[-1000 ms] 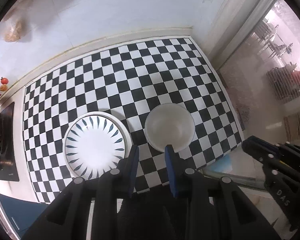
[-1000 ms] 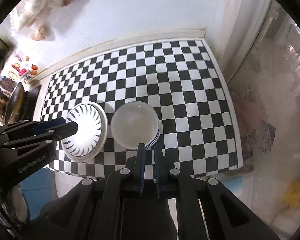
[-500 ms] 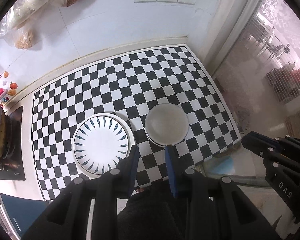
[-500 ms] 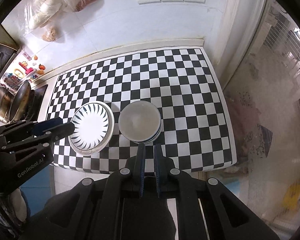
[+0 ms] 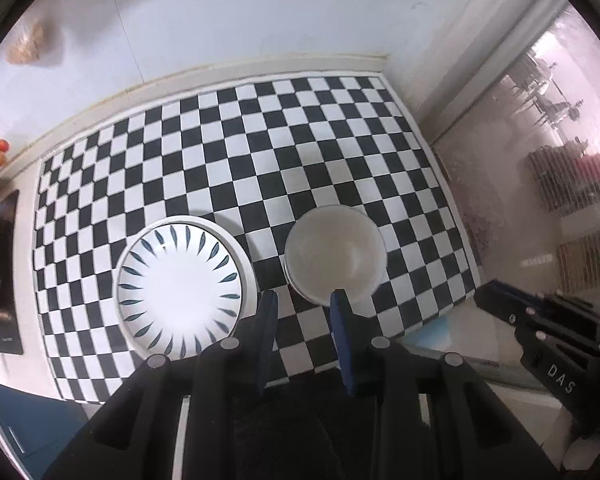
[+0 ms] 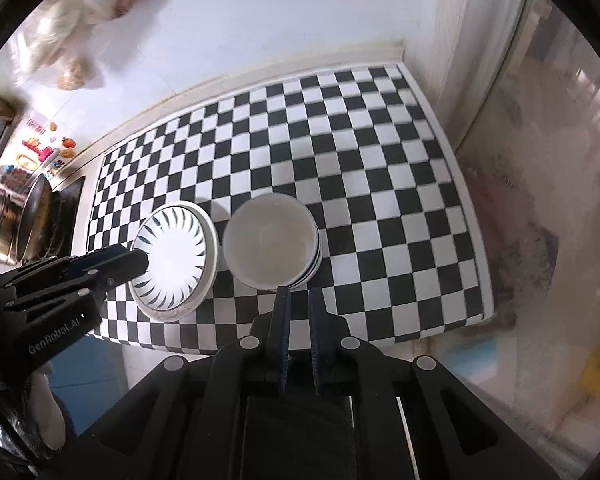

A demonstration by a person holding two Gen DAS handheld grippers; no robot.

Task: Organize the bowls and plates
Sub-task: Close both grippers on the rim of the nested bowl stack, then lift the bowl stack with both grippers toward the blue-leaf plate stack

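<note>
The far half of the checkered mat (image 5: 260,140) lies bare right up to the white wall (image 5: 240,28), wide room for a gripper to pass; along the near edge the patterned plate (image 5: 180,284) and the stacked bowls (image 5: 334,256) sit just beside each other with only a narrow strip of mat between. To the left a dark stove with pans (image 6: 32,220) blocks the way; right of the bowls the mat stays open to its edge (image 6: 400,240).

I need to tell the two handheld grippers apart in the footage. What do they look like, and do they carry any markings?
Both are black plastic with silver screw heads and blue pads on their fingers. The left gripper shows white "GenRobot.AI" lettering on its side in the right wrist view. The right gripper shows white "DAS" on its side in the left wrist view.
</note>
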